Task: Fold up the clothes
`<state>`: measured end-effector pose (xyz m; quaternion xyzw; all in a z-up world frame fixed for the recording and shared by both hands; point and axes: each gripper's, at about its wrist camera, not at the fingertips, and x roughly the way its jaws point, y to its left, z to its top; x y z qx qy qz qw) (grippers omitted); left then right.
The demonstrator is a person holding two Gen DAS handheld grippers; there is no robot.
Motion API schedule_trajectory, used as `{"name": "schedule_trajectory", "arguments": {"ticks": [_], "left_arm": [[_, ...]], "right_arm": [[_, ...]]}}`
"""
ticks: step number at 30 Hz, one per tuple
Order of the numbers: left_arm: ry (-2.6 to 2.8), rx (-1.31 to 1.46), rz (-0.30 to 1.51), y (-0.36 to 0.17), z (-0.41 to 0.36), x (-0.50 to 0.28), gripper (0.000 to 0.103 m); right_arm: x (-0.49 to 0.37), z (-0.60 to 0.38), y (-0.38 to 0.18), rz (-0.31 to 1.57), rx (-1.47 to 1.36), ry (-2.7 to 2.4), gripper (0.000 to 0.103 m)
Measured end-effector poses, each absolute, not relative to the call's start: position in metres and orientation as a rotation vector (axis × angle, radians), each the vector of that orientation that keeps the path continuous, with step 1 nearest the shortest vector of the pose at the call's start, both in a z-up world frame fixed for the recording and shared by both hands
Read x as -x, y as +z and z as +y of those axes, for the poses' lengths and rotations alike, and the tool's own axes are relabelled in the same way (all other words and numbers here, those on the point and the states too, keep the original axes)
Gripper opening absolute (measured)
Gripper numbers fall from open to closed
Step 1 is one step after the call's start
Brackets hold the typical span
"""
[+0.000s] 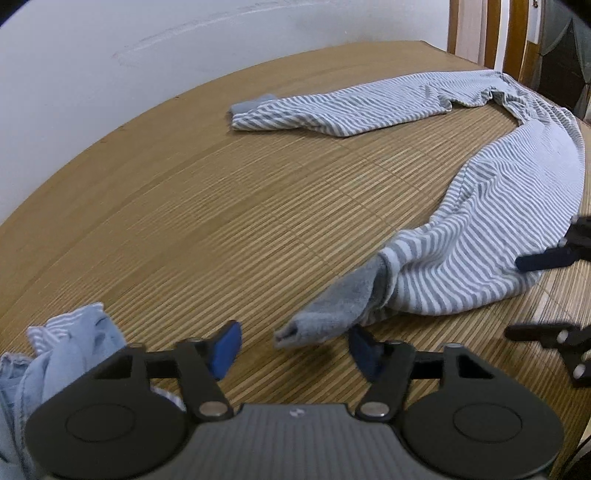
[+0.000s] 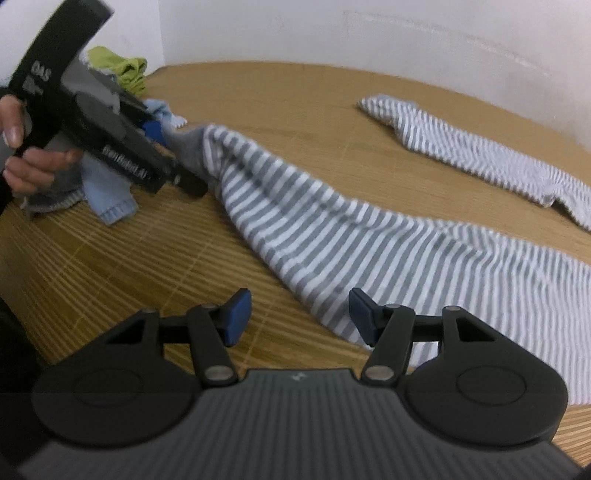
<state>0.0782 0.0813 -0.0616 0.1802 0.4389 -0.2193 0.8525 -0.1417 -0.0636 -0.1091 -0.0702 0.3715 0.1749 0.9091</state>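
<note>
Both sets of jaws stand apart as I hover over the striped garment (image 2: 332,236) sprawled limp across the bamboo surface (image 1: 221,206); soft and floppy, I'd pinch its grey cuff (image 1: 332,314).

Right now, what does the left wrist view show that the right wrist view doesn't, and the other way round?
Only the left wrist view shows the wooden door frame in the far corner and the end of the grey cuff between the left gripper's open pads. Only the right wrist view shows the green cloth by the wall and the hand holding the left gripper. Both show the striped garment spread on the bamboo mat, and the pale blue denim pile.
</note>
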Motion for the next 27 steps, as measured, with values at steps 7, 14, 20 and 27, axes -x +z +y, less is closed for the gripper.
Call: {"name": "schedule_trajectory", "arguments": {"ticks": [7,14,20,27], "left_arm": [[-0.506,-0.220,0.972,-0.060,0.086,-0.088,0.011],[-0.371,-0.041,1.094,-0.032,0.100,-0.084,0.009],[-0.223,0.118,1.174,0.007,0.133,-0.059,0.012],[-0.075,0.056,1.199,-0.003,0.158,-0.055,0.037]], "right_arm": [[0.134,-0.059,-0.112,0.757,0.130,0.361,0.062],[0.121,-0.074,-0.100,0.787,0.010,0.425,0.007],[0.145,-0.084,-0.062,0.780,-0.092,0.731,0.006],[0.156,-0.065,-0.075,0.814,0.006,0.581,0.029]]}}
